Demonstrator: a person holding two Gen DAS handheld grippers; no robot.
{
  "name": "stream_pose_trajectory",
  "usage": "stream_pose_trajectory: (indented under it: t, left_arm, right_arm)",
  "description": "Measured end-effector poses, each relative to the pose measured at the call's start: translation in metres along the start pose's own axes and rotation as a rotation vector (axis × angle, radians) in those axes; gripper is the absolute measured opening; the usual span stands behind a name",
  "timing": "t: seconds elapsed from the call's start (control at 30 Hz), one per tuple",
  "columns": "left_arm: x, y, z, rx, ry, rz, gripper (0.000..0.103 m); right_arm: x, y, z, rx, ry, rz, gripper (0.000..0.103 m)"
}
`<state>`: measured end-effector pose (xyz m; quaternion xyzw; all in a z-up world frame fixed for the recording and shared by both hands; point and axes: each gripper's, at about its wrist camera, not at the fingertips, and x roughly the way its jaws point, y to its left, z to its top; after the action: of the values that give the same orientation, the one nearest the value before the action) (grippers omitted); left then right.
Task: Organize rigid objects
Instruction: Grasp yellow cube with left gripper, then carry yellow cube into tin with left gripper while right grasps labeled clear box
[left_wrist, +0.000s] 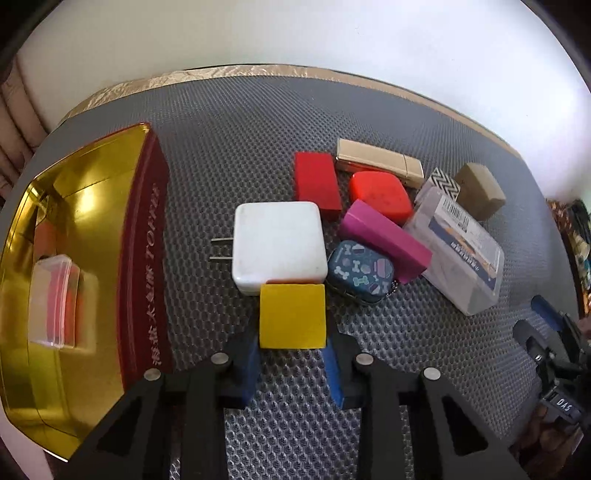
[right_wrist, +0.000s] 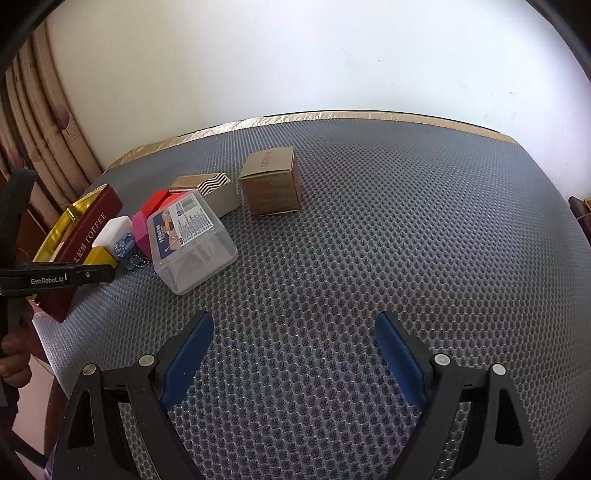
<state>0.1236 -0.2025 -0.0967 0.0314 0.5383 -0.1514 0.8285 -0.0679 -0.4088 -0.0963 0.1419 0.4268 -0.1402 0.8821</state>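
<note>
L fingers (left_wrist: 291, 354) clamp yellow block (left_wrist: 292, 315).

Two downward wrist views, close above shared object pile (left_wrist: 369, 229).

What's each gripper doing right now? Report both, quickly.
Left gripper: closed on the yellow block, pads against both its sides.
Right gripper: open, nothing between its fingers, only the grey mat below.

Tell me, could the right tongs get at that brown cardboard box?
Probably yes: the right tongs stand open, the brown cardboard box sits apart from the pile, and only bare mat lies between.
</note>
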Motion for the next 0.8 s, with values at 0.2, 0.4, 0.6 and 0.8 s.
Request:
stream_pose_trajectory:
  t: [0.2, 0.4, 0.6, 0.8]
  left_arm:
    - [-0.034, 0.010, -0.030, -0.012, -0.032, -0.042, 0.030]
    - [-0.056, 0.023, -0.044, -0.032, -0.026, -0.095, 0.030]
    - [-0.081, 0.043, -0.054, -0.065, -0.047, -0.131, 0.030]
    - [-0.110, 0.052, -0.052, -0.098, -0.068, -0.128, 0.030]
  right_arm:
    - [-0.011, 0.020, 0.007, -0.114, -0.024, 0.069, 0.087]
    - [-0.002, 0.047, 0.039, -0.216, -0.006, 0.188, 0.087]
    - [0.028, 0.062, 0.056, -0.307, 0.079, 0.180, 0.087]
    - [0.063, 0.076, 0.063, -0.382, 0.177, 0.160, 0.067]
